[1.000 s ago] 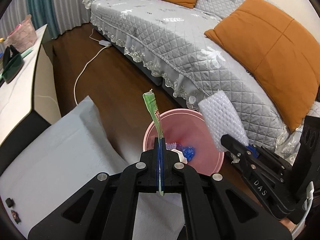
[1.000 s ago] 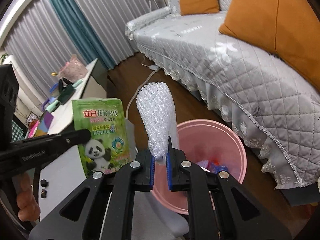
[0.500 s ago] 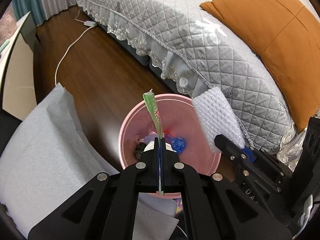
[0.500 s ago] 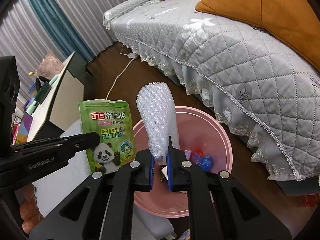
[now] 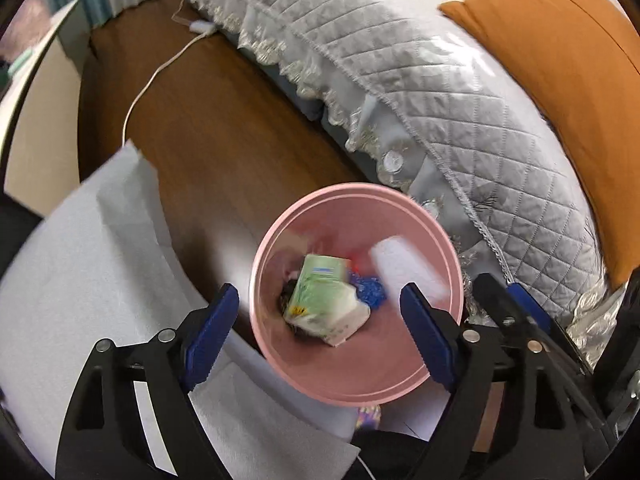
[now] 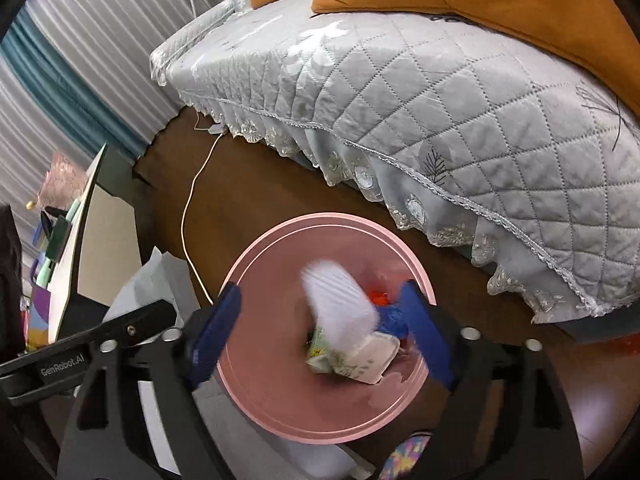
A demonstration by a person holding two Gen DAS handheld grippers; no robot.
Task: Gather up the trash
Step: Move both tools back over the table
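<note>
- Pink plastic wastebasket [image 5: 400, 384] stands on the brown wood floor [image 5: 208, 120] just beside the sofa's lace-edged skirt, and both grippers point down into its mouth.
- Left gripper [image 5: 320, 312]: its jaws have just been opening and now stand wide, with the blue pads [image 5: 208, 332] on either side of the bin's rim and nothing pressed between them.
- Green detergent pouch [image 5: 320, 300] lies crumpled inside the wastebasket, clear of the left pads, on top of other rubbish; a blue scrap [image 5: 372, 290] and a red bit show beside it.
- Right gripper [image 6: 320, 328]: its jaws have also just been opening and stand wide, with nothing gripped.
- White bubble-wrap piece [image 6: 340, 300] appears as a motion-blurred streak between the right gripper's spread fingers, touching neither pad, over the inside of the bin. In the left wrist view the same piece [image 5: 404, 264] is a pale blur near the bin's right inner wall.
- Below it in the right wrist view the pouch [image 6: 352, 354] rests in the basket bottom.
- Grey quilted sofa cover [image 5: 440, 80] runs along the upper right, with an orange cushion [image 5: 568, 60] on it.
- White power cord [image 6: 192, 216] trails across the floor from under the sofa toward the bin's left side.
- Pale grey foam sheet [image 5: 80, 280] lies at the lower left, its edge close to the wastebasket.
- White side table [image 6: 84, 240] with small clutter stands at the far left of the right wrist view, in front of grey and teal curtains [image 6: 80, 60].
</note>
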